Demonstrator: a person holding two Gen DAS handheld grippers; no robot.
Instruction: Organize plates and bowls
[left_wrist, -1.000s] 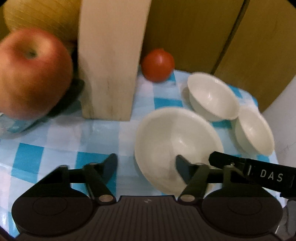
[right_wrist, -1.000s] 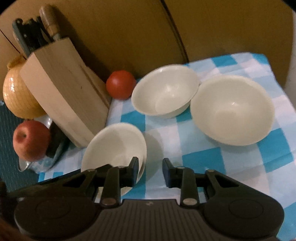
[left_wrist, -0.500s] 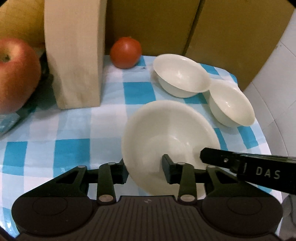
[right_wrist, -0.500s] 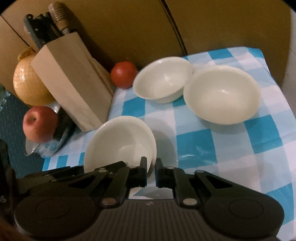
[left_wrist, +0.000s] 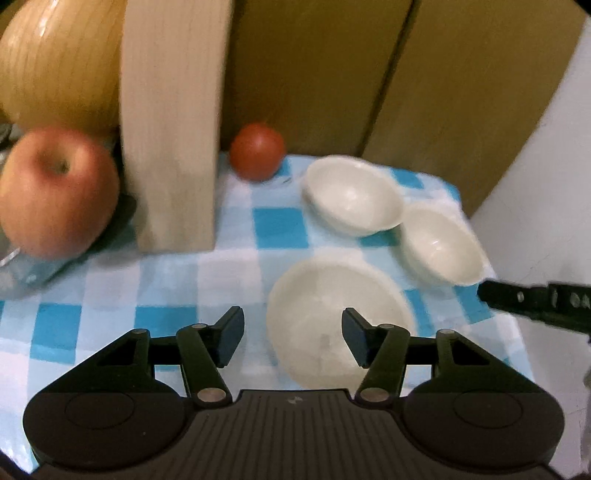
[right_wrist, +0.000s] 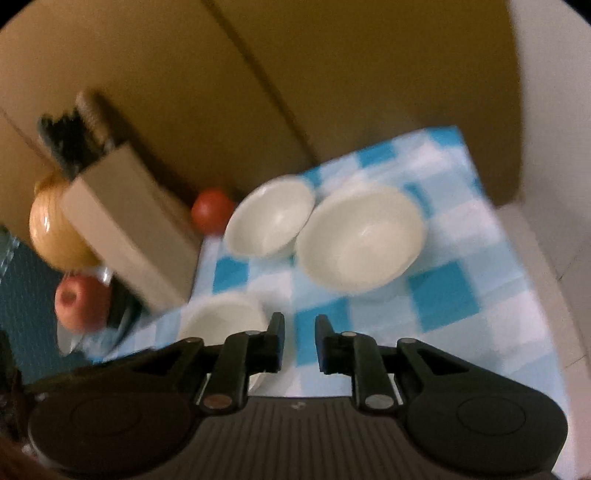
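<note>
Three white bowls stand on a blue-and-white checked cloth (left_wrist: 166, 280). The near bowl (left_wrist: 325, 314) lies just ahead of my left gripper (left_wrist: 293, 339). Its jaws are opening: the left rim sits between them untouched, with the right finger over the bowl's inside. Behind are a far bowl (left_wrist: 354, 199) and a right bowl (left_wrist: 439, 247), rims touching. A black finger of my right gripper reaches in at the right edge. In the right wrist view my right gripper (right_wrist: 300, 334) hovers over cloth, jaws opening with a narrow empty gap. The near bowl (right_wrist: 221, 317) is at its left, the far bowl (right_wrist: 269, 218) and right bowl (right_wrist: 360, 240) ahead.
A wooden knife block (left_wrist: 173, 122) stands at the back left, a tomato (left_wrist: 257, 152) beside it. An apple (left_wrist: 55, 195) in a glass dish and a yellow melon (left_wrist: 55, 62) sit further left. Brown cabinet doors (left_wrist: 332, 74) close the back. The cloth ends at the right edge.
Both grippers narrowed at the near bowl's rim half a second ago and have since widened. The left one has risen; the right one has drawn back and to the right.
</note>
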